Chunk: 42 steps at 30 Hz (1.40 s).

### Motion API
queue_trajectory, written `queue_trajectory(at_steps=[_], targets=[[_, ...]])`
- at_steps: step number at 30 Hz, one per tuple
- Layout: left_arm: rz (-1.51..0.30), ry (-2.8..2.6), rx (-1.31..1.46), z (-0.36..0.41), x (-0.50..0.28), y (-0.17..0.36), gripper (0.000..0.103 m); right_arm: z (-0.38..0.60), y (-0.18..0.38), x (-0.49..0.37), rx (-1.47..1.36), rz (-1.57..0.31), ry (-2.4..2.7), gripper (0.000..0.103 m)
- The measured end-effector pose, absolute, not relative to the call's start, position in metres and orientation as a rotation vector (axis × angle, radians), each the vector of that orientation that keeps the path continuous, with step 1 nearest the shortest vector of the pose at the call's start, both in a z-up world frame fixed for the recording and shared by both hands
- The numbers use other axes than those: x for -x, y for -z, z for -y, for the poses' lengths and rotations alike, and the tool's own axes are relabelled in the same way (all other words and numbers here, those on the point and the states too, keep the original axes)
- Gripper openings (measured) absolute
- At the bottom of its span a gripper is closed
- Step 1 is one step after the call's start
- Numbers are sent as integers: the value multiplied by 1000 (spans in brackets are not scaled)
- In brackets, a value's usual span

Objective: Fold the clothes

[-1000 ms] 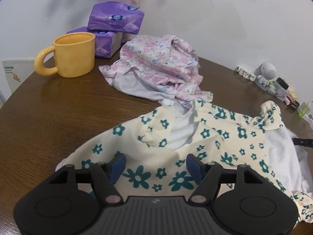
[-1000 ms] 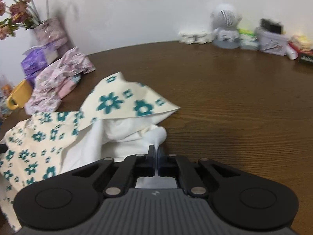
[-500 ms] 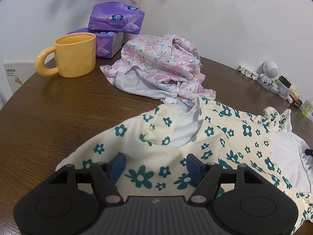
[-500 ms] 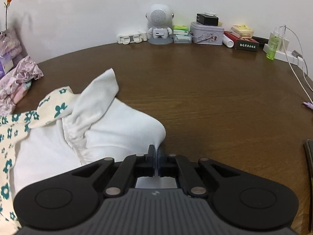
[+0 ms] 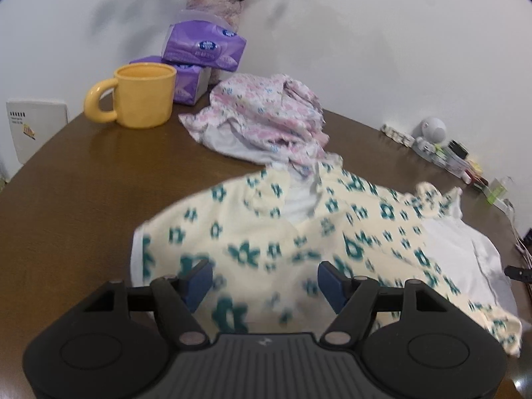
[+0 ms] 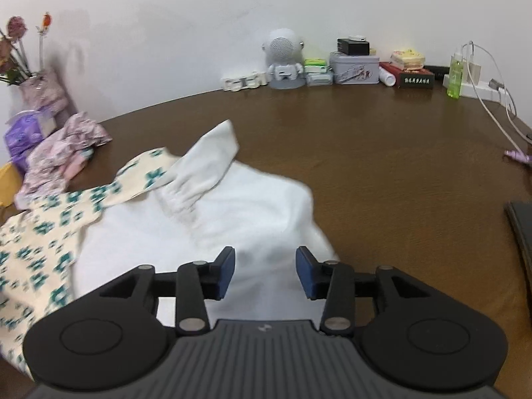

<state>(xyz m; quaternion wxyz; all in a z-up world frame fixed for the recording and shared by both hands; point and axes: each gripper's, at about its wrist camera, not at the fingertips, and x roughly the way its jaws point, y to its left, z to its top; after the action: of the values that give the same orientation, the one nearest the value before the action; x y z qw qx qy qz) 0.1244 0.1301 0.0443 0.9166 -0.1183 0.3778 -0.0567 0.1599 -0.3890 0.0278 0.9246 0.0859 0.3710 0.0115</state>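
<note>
- The cream garment with teal flowers (image 5: 266, 242) lies spread across the brown counter (image 5: 83, 199), its white lining (image 6: 239, 219) turned up at the right-hand end. Its long axis runs side to side, from the left claw's end to the right claw's.
- The left claw (image 5: 262, 281) stands spread, with patterned cloth lying between and beneath its blue pads (image 5: 198, 279). Nothing is pinched. The garment stretches ahead and off to the right of it.
- The right claw (image 6: 264, 272) is opening, its jaws parted over the white lining. Cloth sits between the pads, but they are not pressing on it.
- A white sleeve (image 6: 207, 163) with a gathered cuff points away from the right claw, up and to the left, so the right hand seems the nearer 1 for it. The printed hem and body fall to the left hand.
- A 2nd garment, pink and floral (image 5: 266, 116), lies crumpled beyond the cream 1, touching its far edge near the collar. It is not yet folded.
- 2 purple tissue packs (image 5: 204, 48) behind a yellow mug (image 5: 146, 94) carry a round blue logo; its lettering is too small to read.
- A dark box (image 6: 417, 78) by the wall bears pale characters I cannot make out. The white card (image 5: 35, 126) at the left edge has small print, also illegible.
</note>
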Motion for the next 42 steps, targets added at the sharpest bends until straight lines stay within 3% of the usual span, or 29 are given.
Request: queue_trajectory(at_steps=[6,25,30,31,32,33,35,36,37,42], targets=[[-774,105,197,-124,-92,-37,71,357,-29,-114,-194,-714,-103,49],[-745,103,212,-96,-50,-25,68,298,-9,-28,-126,-627,-158,51],[-702,62,86,-84,-50,-30,45,289,-1,-24,-120,-620,-146,50],[-697,61,68,-83,-49,-30,35,287,1,-24,-108,-621,-138,49],[-692,59,50,-82,-49,-30,18,286,3,-24,-98,-621,-129,48],[-688,56,33,-82,-48,-29,11,285,4,-24,-96,-620,-121,43],[-682,55,17,-84,-46,-29,6,286,7,-25,-117,-619,-125,25],[-678,55,8,-85,-44,-30,6,288,7,-26,-126,-618,-131,11],[-669,54,-9,-87,-41,-32,6,289,5,-26,-124,-612,-135,7],[-613,49,-41,-95,-22,-47,5,296,-10,-28,-107,-575,-157,5]])
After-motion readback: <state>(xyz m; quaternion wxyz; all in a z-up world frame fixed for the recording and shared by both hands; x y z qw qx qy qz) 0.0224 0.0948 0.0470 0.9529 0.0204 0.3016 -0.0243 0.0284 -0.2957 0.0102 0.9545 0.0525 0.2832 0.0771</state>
